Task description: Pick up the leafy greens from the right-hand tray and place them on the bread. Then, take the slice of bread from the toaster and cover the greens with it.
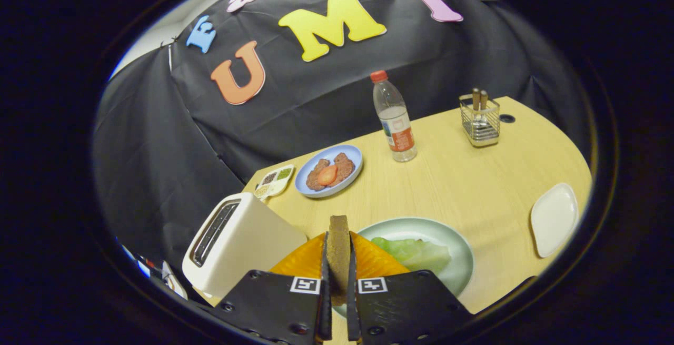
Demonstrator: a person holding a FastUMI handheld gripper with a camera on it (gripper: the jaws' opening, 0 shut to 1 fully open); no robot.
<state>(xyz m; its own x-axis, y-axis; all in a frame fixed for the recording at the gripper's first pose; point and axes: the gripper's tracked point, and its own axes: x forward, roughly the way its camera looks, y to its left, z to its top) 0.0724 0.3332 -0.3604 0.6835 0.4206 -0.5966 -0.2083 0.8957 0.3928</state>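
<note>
Gripper view: the gripper is closed tight on a brown slice of bread, held upright on its edge between both fingers. Just beyond and below the fingers sits a pale green plate with leafy greens on it, beside something orange that the fingers partly hide. A white toaster stands just to the left, its slot empty. Farther back are a blue plate of food, a water bottle, a wire utensil holder and a small white dish. Risk: released while upright, the slice may topple and land off the greens.
</note>
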